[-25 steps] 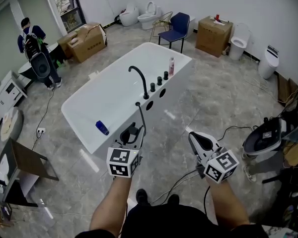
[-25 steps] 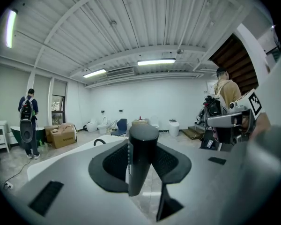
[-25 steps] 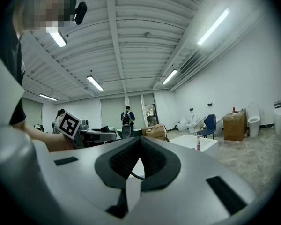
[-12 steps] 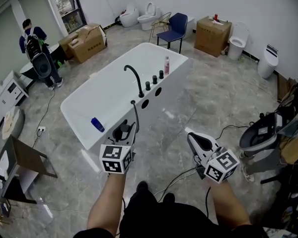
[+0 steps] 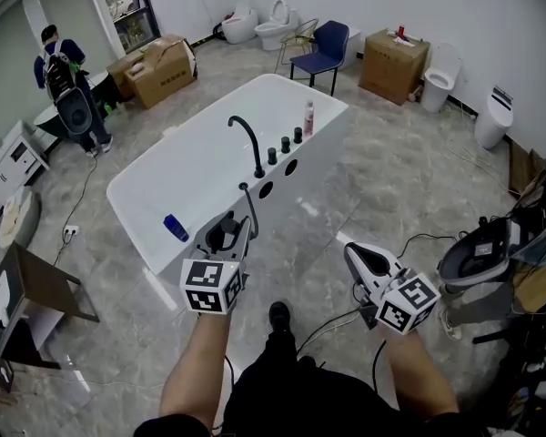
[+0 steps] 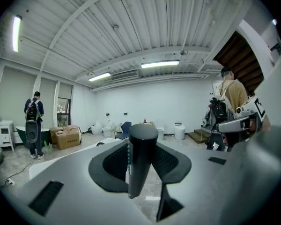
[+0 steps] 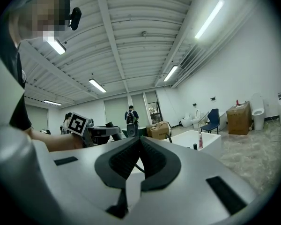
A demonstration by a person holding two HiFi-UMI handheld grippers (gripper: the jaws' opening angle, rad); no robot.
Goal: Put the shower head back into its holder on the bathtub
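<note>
My left gripper (image 5: 226, 237) is shut on the black shower head (image 5: 220, 239); its thin hose (image 5: 252, 209) arcs up to the near rim of the white bathtub (image 5: 332, 121). In the left gripper view the shower head's black handle (image 6: 139, 158) stands upright between the pads (image 6: 171, 165). A black curved faucet (image 5: 246, 142) and three black knobs (image 5: 285, 145) stand along the tub rim beyond. My right gripper (image 5: 364, 258) hovers over the floor to the right, shut and empty, its pads (image 7: 152, 161) meeting.
A pink bottle (image 5: 308, 118) stands on the tub rim and a blue object (image 5: 174, 228) lies inside the tub. A person (image 5: 64, 80) stands at far left by cardboard boxes (image 5: 159, 66). A blue chair (image 5: 323, 48), toilets and cables on the floor (image 5: 332, 324) surround the tub.
The left gripper with the shower head has drifted slightly left in the picture. A foot has stepped forward below. Both grippers' jaws look unchanged.
</note>
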